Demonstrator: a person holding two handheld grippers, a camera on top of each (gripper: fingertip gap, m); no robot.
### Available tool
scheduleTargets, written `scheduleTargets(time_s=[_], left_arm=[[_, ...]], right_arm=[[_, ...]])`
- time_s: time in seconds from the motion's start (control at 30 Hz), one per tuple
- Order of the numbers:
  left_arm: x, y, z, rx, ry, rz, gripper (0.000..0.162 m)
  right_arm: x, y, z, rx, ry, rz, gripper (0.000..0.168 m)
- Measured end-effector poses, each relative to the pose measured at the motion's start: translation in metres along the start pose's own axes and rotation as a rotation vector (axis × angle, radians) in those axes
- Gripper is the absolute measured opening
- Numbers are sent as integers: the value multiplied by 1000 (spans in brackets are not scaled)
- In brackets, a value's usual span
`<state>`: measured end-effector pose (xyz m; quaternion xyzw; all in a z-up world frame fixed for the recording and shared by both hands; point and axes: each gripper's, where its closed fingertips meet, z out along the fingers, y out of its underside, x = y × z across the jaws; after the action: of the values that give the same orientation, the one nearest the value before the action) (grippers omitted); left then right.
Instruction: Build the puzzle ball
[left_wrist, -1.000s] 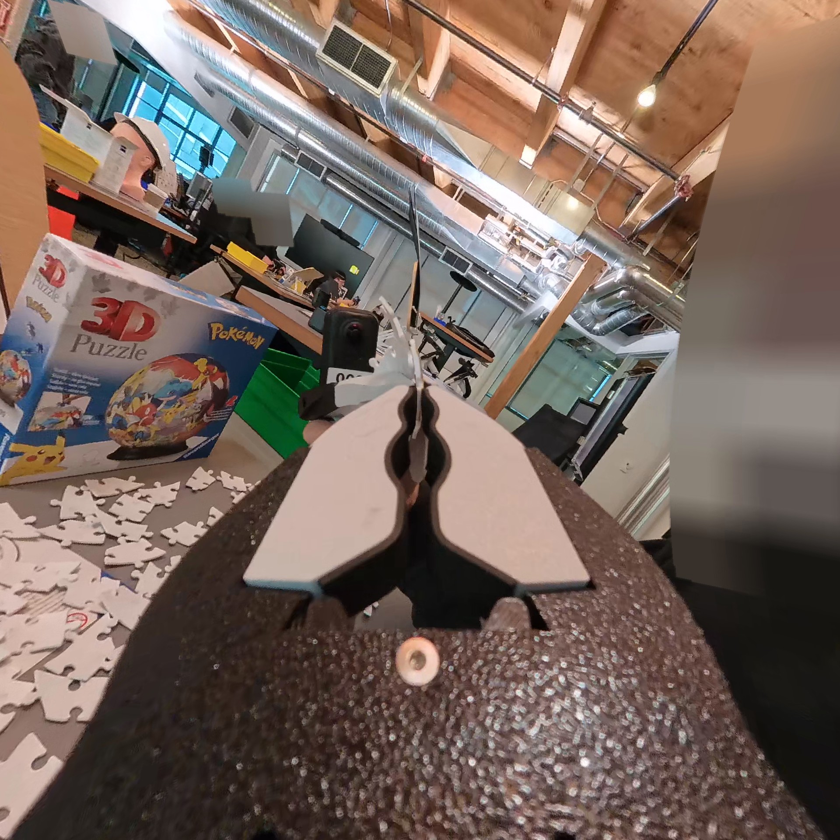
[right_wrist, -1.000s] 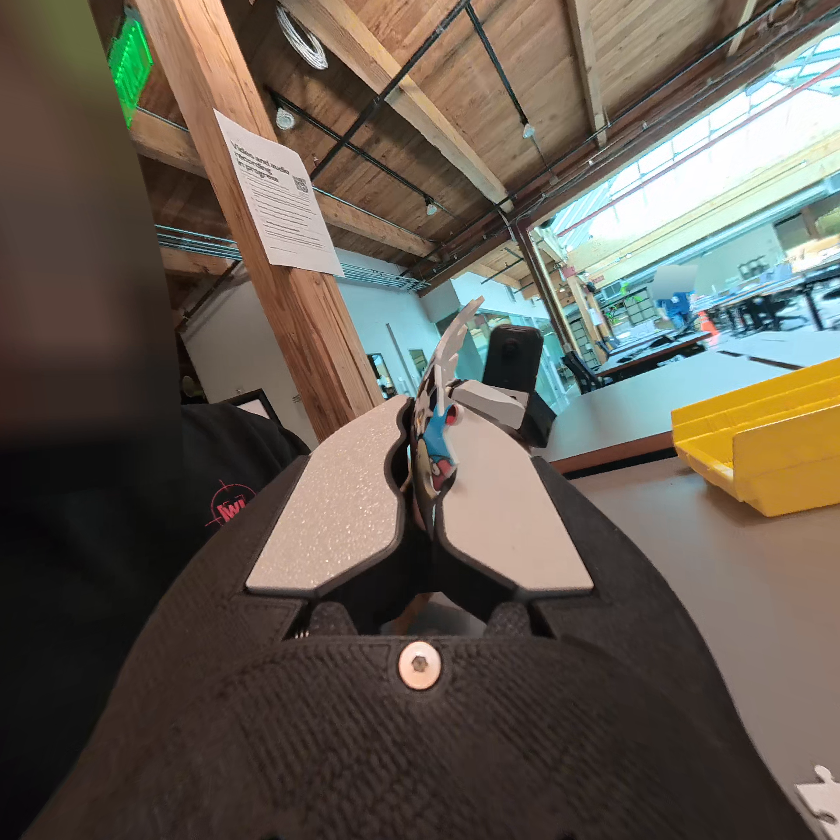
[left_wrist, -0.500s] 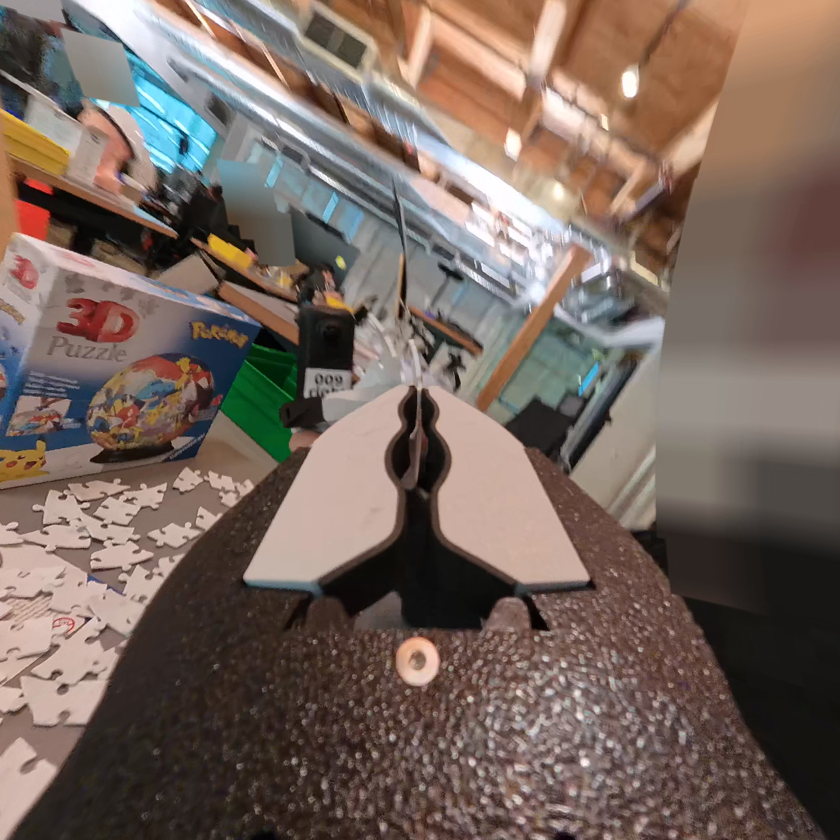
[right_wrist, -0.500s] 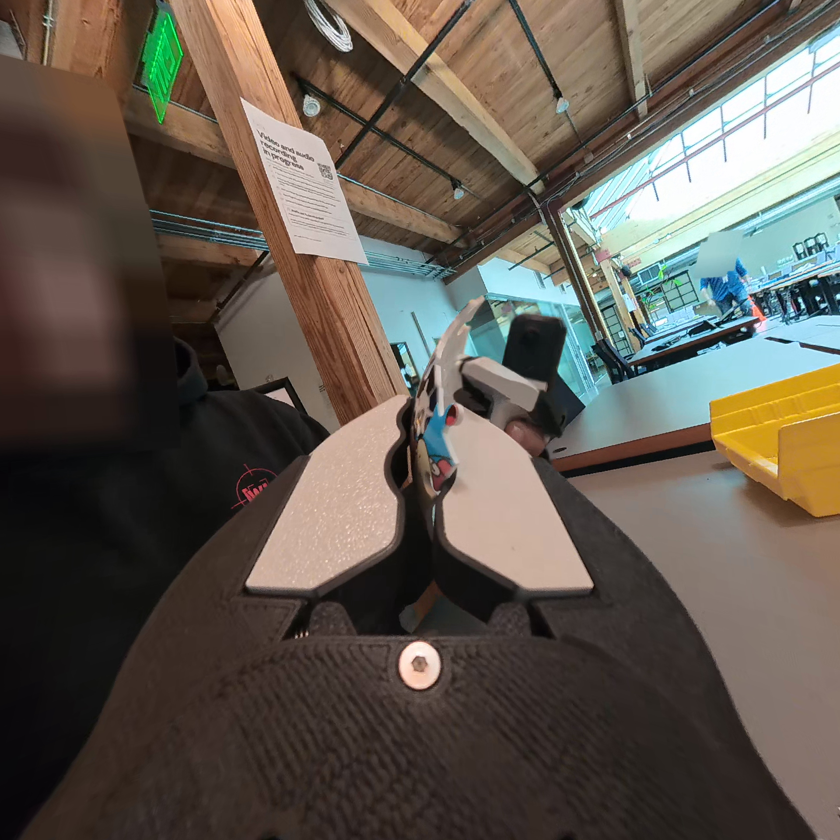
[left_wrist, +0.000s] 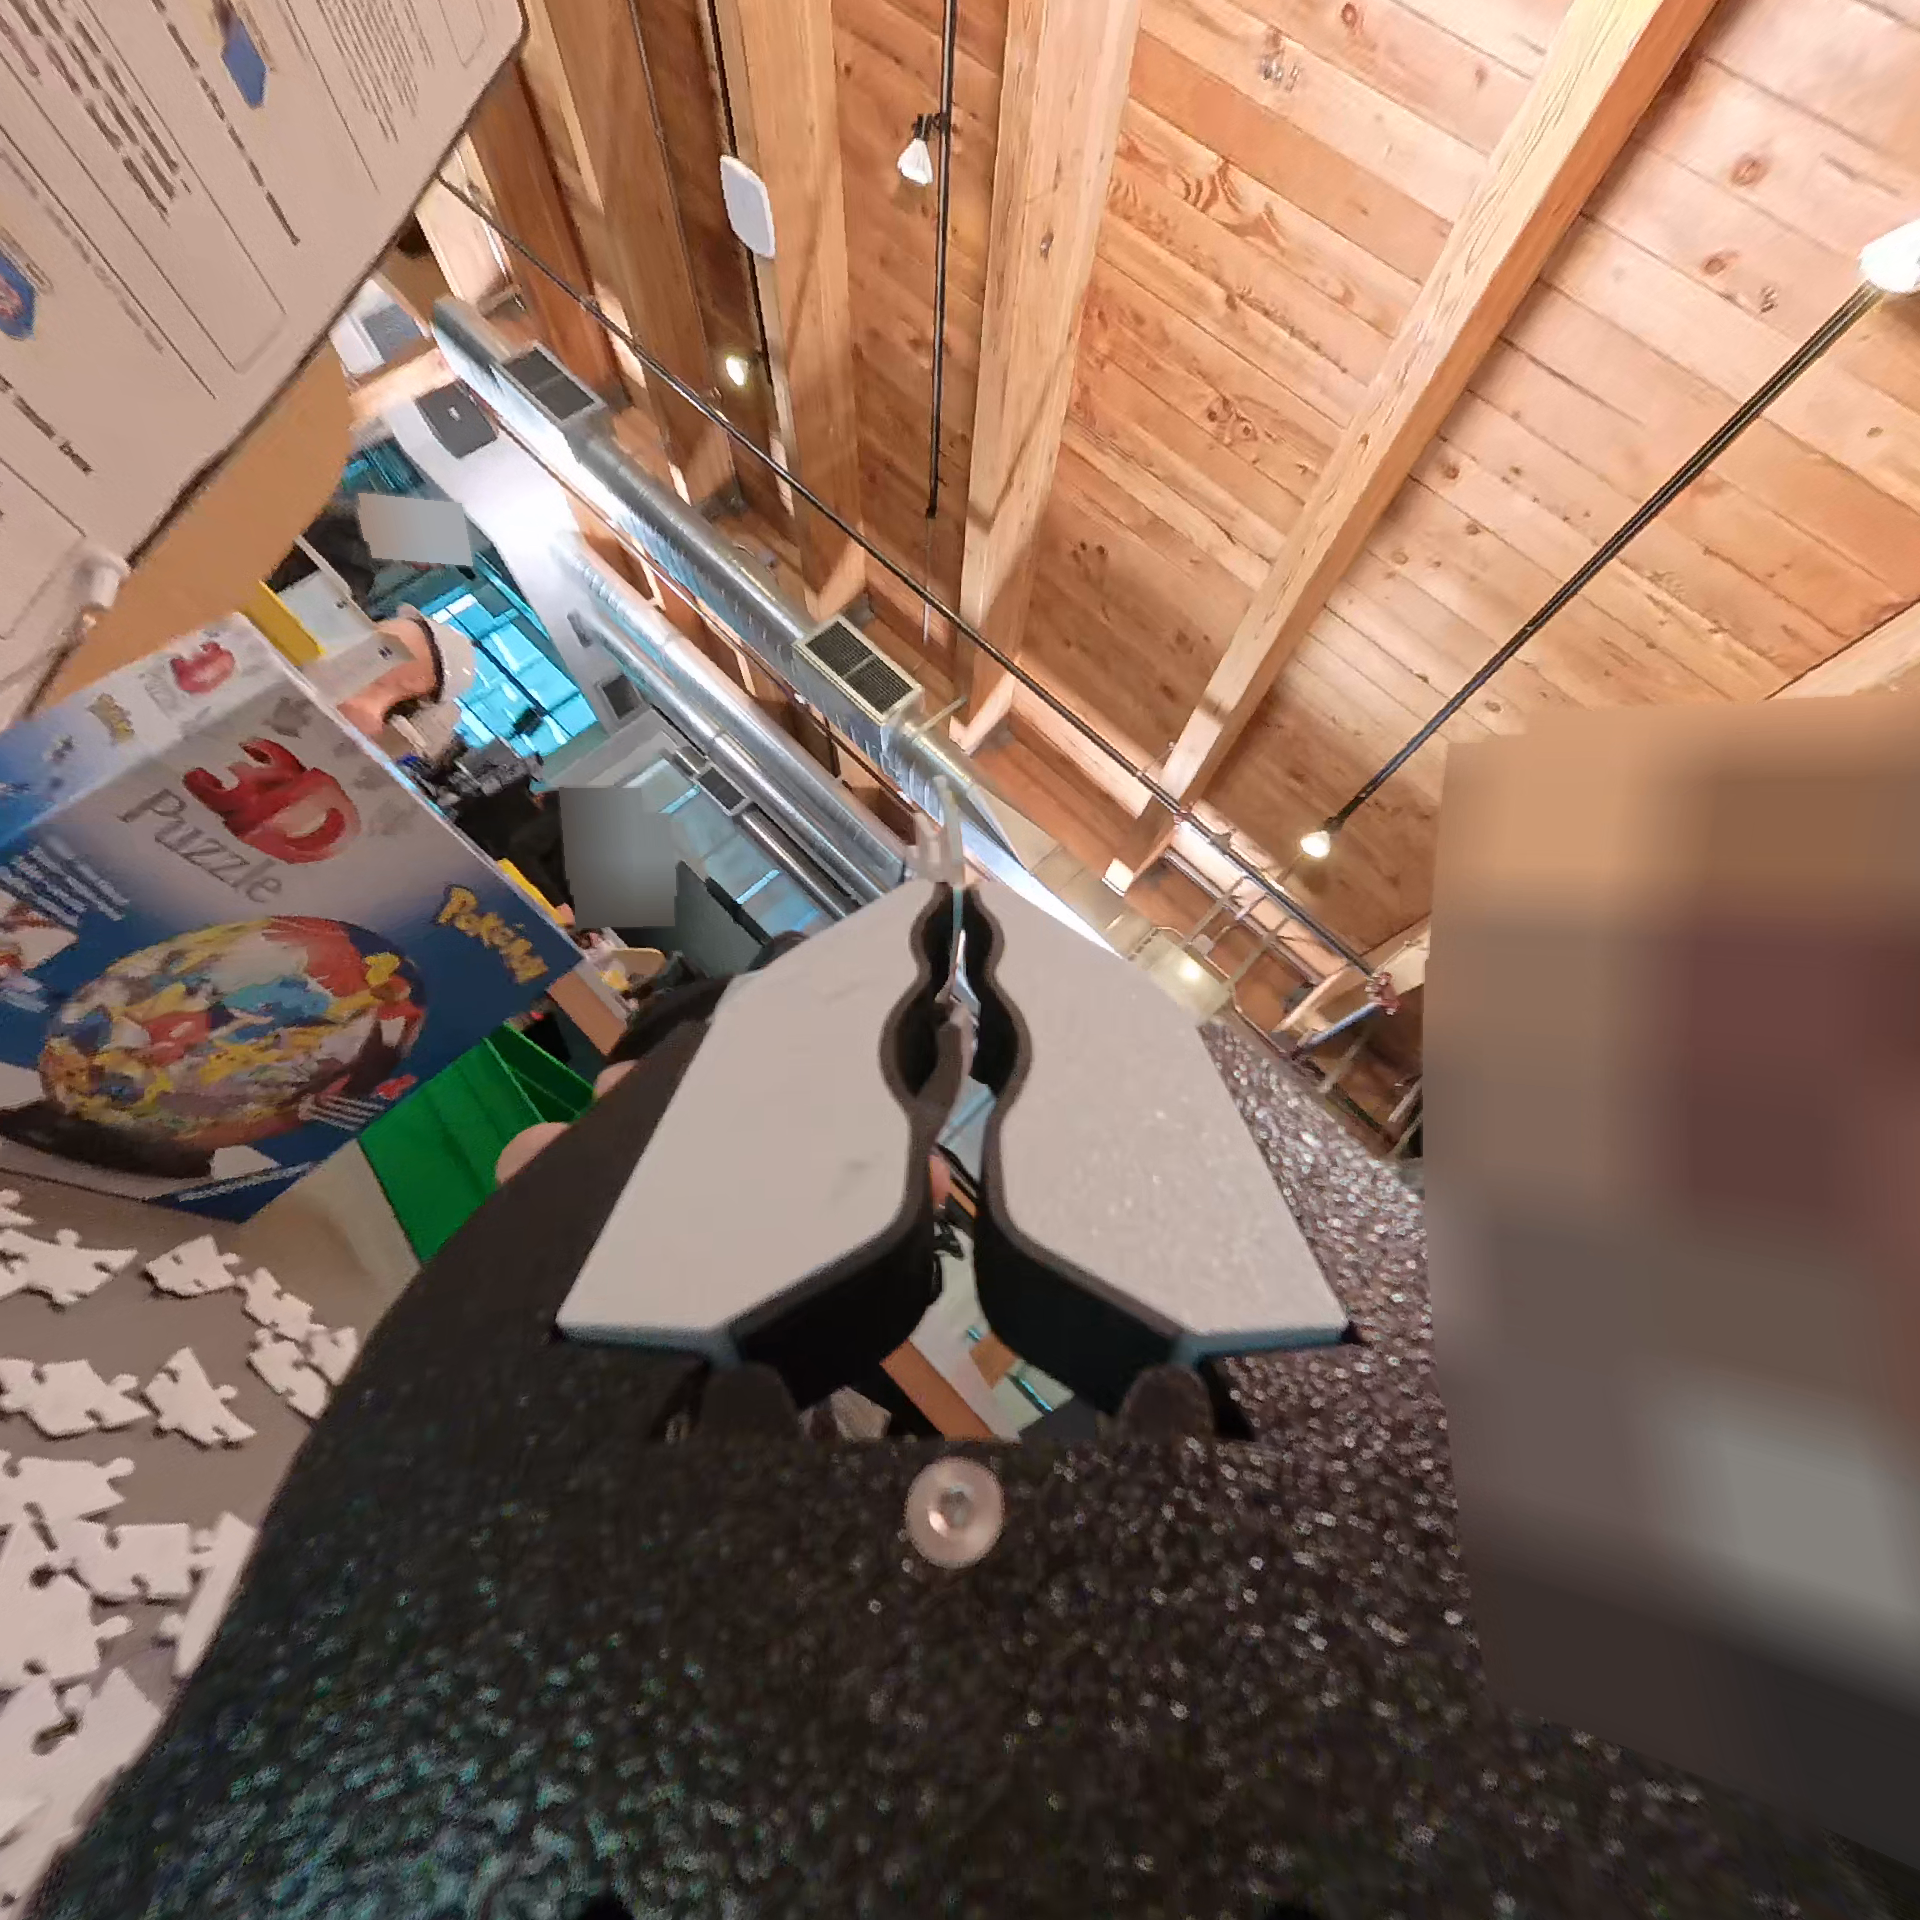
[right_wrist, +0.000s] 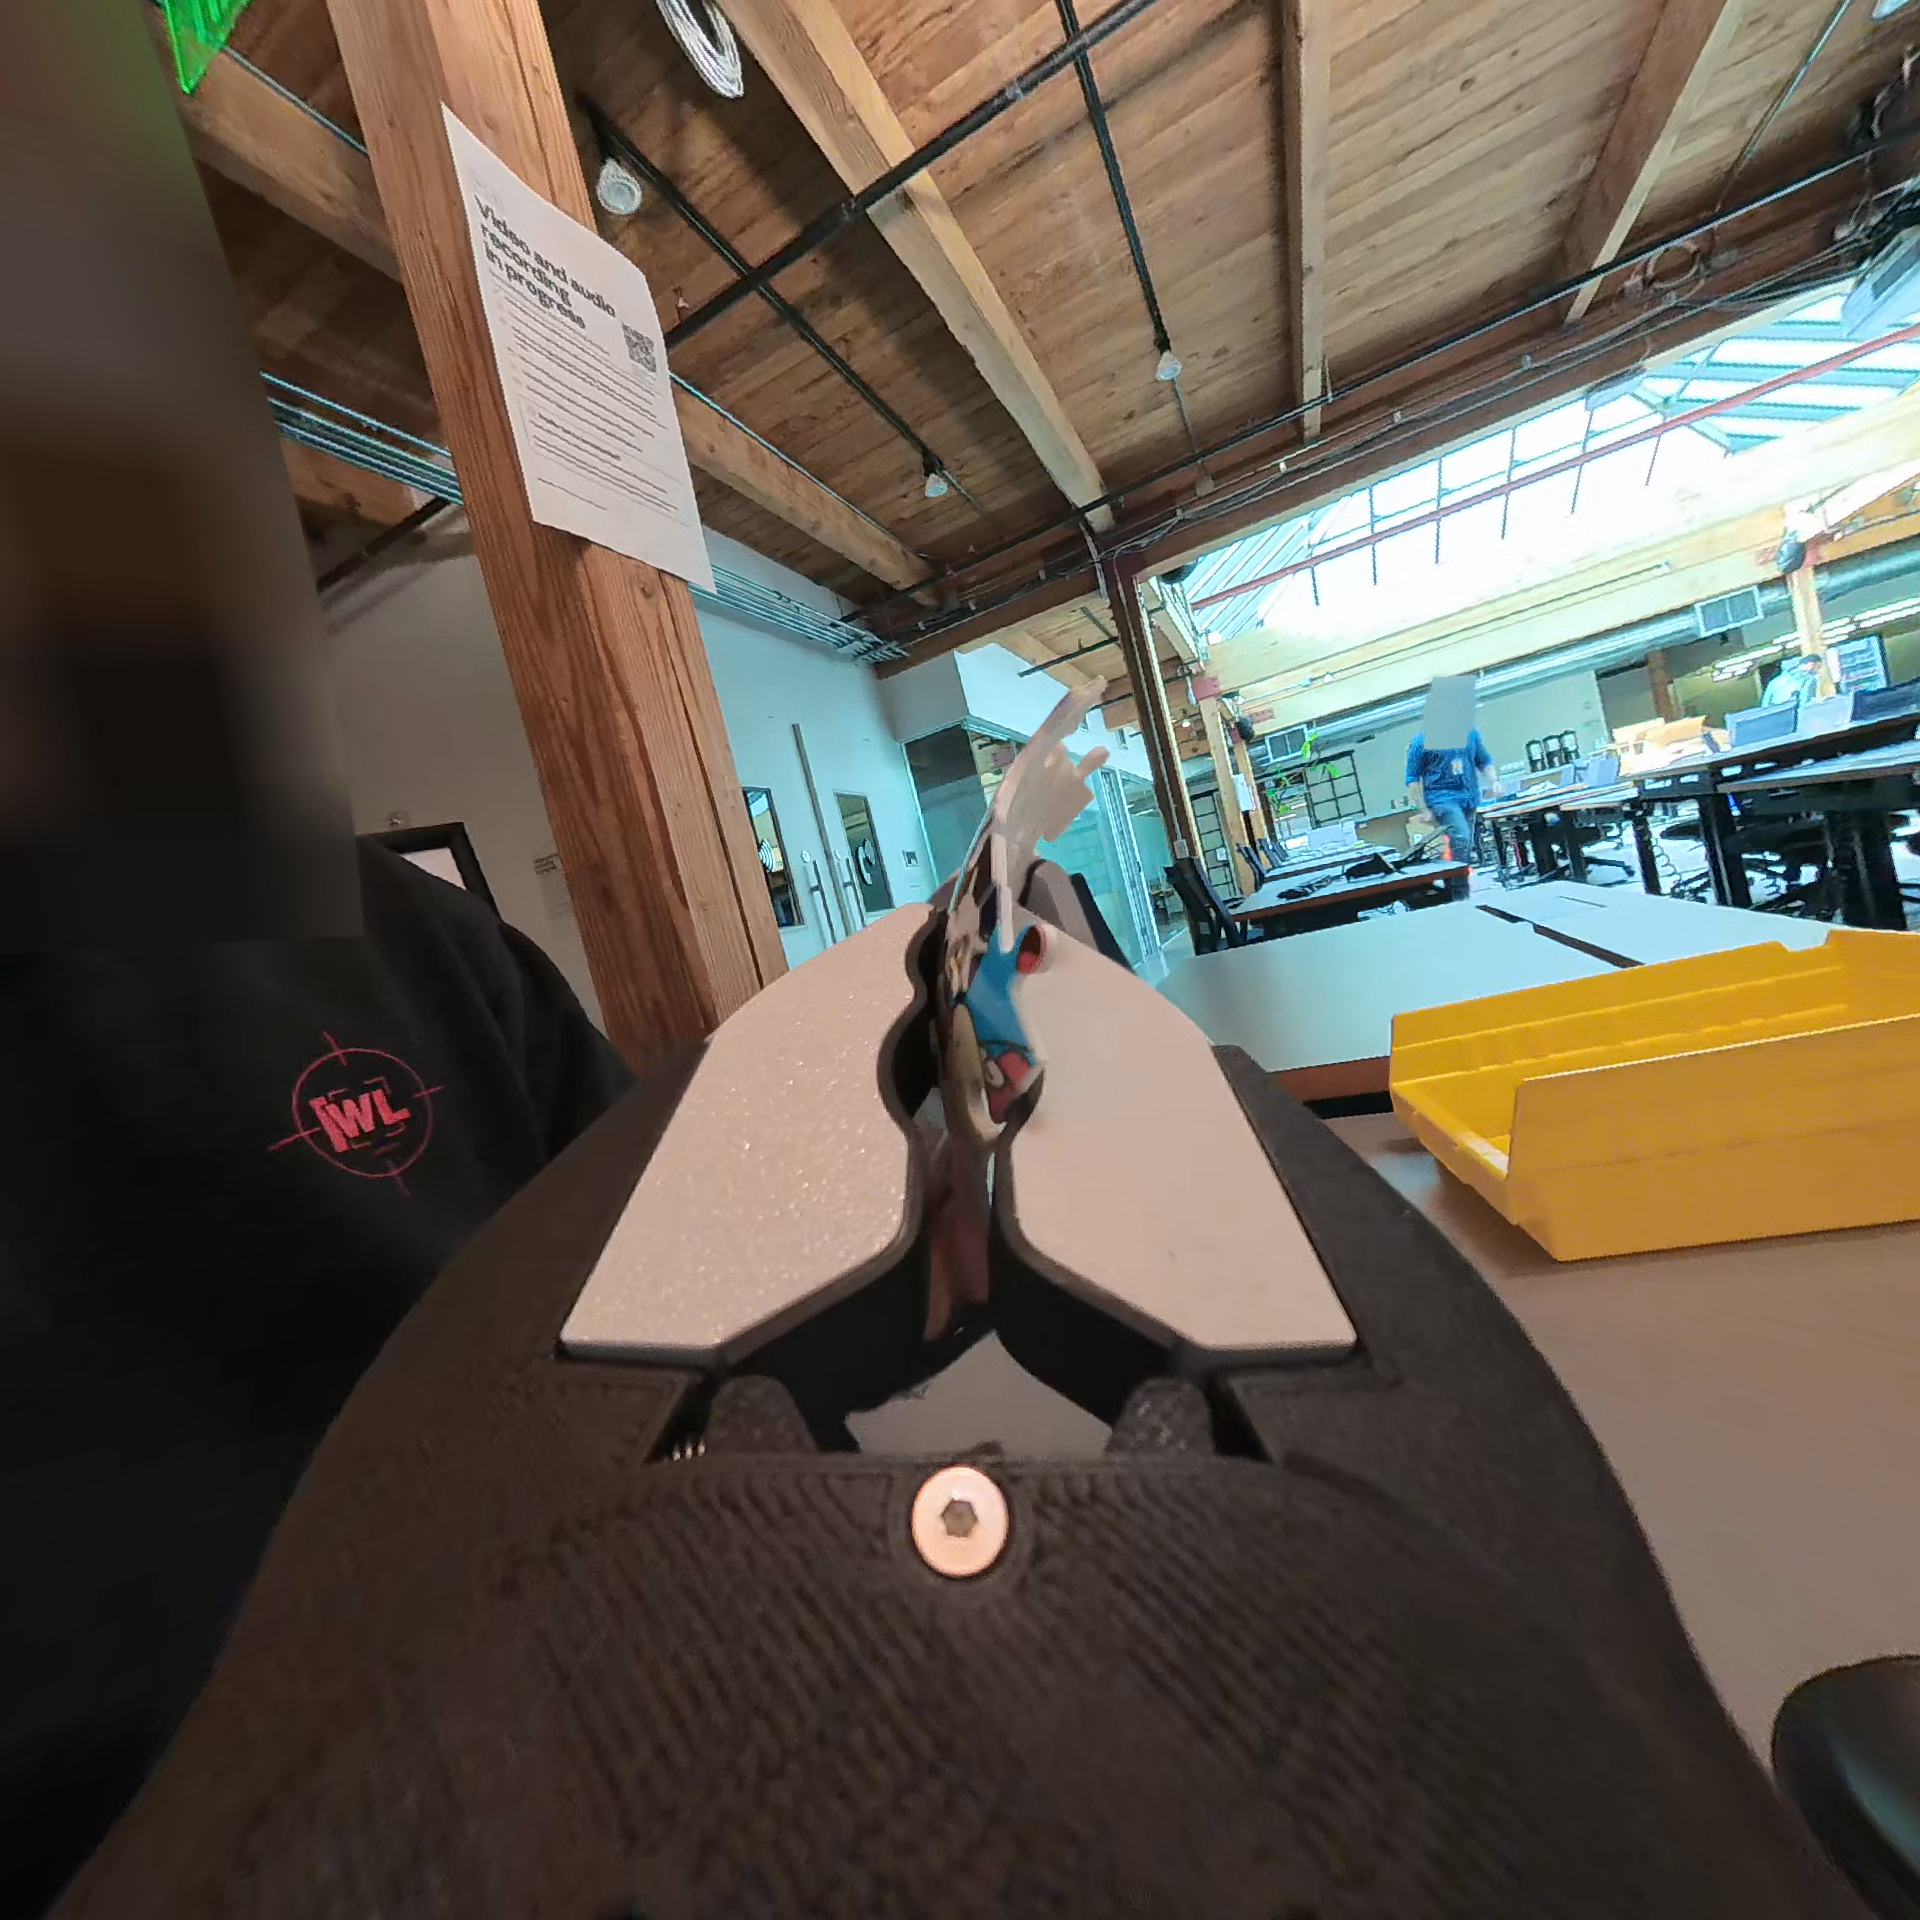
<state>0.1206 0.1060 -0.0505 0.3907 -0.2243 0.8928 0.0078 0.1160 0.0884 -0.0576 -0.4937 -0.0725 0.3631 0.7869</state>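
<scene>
The left gripper (left_wrist: 951, 914) has tipped sharply up toward the wooden ceiling, and the right gripper no longer shows ahead of it, so the two halves seem to have parted. It pinches a thin white puzzle piece (left_wrist: 940, 862) edge-on, high above the blue puzzle box (left_wrist: 239, 935). The right gripper (right_wrist: 971, 935) clamps a curved, colour-printed strip of joined pieces (right_wrist: 1003, 997), raised near-level beside the yellow plastic bin (right_wrist: 1662, 1091); whether they joined is unclear.

Matt grey tongs (right_wrist: 961, 940), glossy puzzle piece (right_wrist: 1000, 1023)
</scene>
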Motion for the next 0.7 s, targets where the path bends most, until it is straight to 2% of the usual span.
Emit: scheduleTargets(time_s=[0.37,0.7], left_arm=[[-6,1,-2,48,-2,54,1],[-12,1,-3,64,-83,176,1]], right_arm=[[8,1,3,26,48,-2,5],[13,0,3,39,81,-6,6]])
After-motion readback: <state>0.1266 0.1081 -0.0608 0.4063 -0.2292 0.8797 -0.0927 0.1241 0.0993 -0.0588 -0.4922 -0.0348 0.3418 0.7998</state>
